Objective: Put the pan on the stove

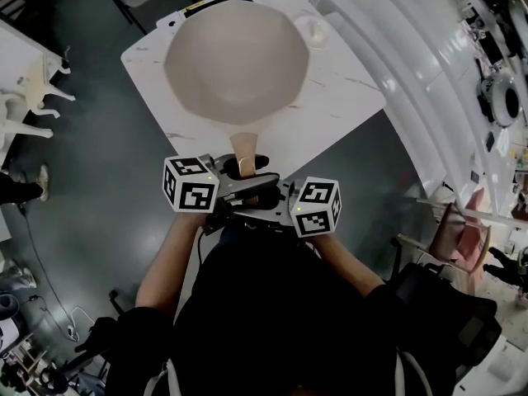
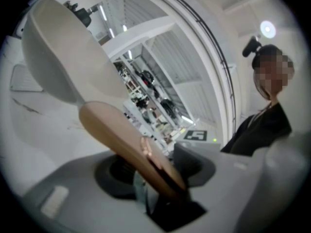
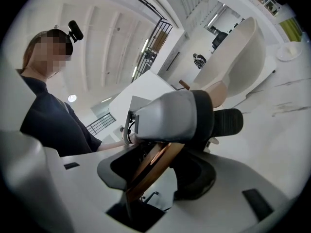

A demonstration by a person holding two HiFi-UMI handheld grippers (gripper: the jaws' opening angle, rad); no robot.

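Nearest to me are the person's bare forearms (image 1: 162, 264), coming out from a dark top and meeting in front of the body. Each carries a set of tongs with its marker cube, the left cube (image 1: 191, 184) and the right cube (image 1: 318, 207) sitting close together. Between them, the left tongs (image 1: 238, 172) and the right tongs (image 1: 262, 191) come in from opposite sides and are both clamped on the same thing, the tan handle (image 1: 245, 149) of the pan. In my left gripper view the handle runs slantwise down into the jaws and is pinched there. In the right gripper view its coppery edge is gripped the same way, with the other tongs' grey body just above. The handle juts out past the near edge of the white marbled surface (image 1: 351, 89). Beyond it the pan (image 1: 238, 60), a wide beige bowl seen from above, covers much of that surface; I cannot tell whether its base touches. A small white dish (image 1: 314, 30) sits at the far right of the surface, just beside the pan's rim. Dark grey floor (image 1: 91, 147) lies to the left.
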